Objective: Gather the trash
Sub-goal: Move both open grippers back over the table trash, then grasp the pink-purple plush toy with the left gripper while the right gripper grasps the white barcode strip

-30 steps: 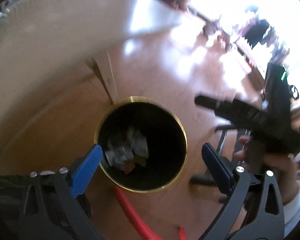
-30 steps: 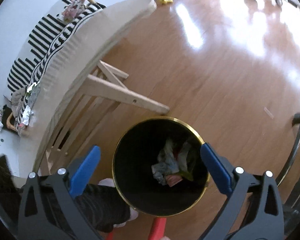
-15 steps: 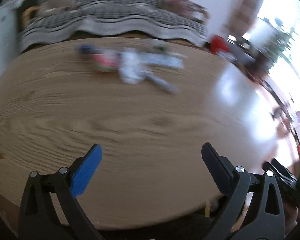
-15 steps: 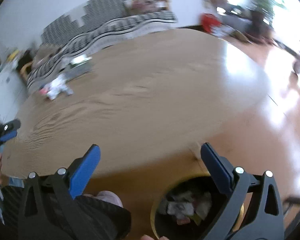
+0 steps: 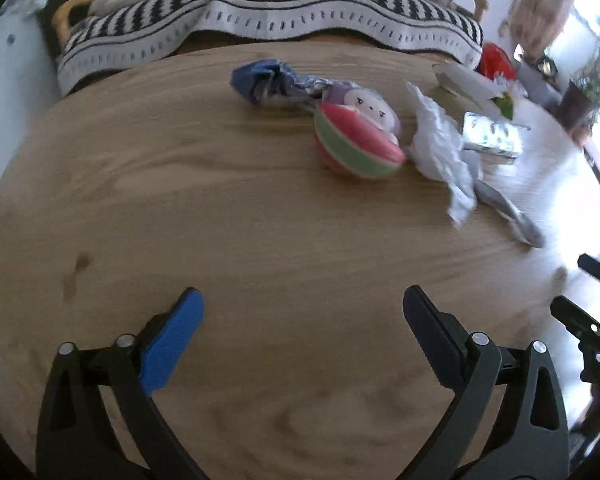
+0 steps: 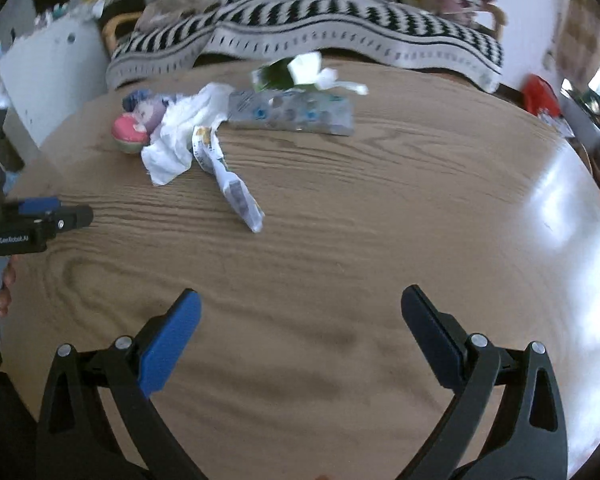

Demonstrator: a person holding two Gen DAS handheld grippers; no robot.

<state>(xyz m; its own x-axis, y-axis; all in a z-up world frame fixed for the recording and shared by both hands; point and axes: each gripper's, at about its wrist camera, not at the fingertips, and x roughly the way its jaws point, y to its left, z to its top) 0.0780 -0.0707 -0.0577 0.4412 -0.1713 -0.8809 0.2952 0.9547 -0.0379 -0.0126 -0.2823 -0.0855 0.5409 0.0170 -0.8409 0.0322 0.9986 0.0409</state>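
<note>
Left wrist view: left gripper (image 5: 300, 320) released, jaws wide apart, nothing between them, hovering over bare wood at the near part of the desk (image 5: 180, 200). Trash sits in a cluster toward the far right of the desk, well apart from the gripper: crumpled blue wrapper (image 5: 256, 82) at the far end, a pink-and-green striped ball (image 5: 356, 148) just in front of it with a small purple-white face toy (image 5: 364, 104) touching its far side. Crumpled white tissue (image 5: 440, 148) just right of the ball. Silver foil pack (image 5: 492, 140) beside the tissue, a flat grey wrapper (image 5: 508, 212) lying nearer. Striped black-and-white blanket (image 5: 280, 8) hangs beyond the far edge. Part of the right gripper visible at the right edge (image 5: 592, 320).

Right wrist view: right gripper (image 6: 300, 316) also released, jaws spread, empty, above the near desk surface (image 6: 380, 240). Same cluster now at far left-centre: ball (image 6: 129, 133), tissue (image 6: 180, 136), a long printed wrapper (image 6: 230, 180) running toward the camera from under the tissue, blister pack (image 6: 292, 112) lying flat behind it, green-and-white packaging (image 6: 296, 72) at the far edge. Left gripper shows at the left edge (image 6: 40, 216), low over the desk; from this view cannot tell its opening.
</note>
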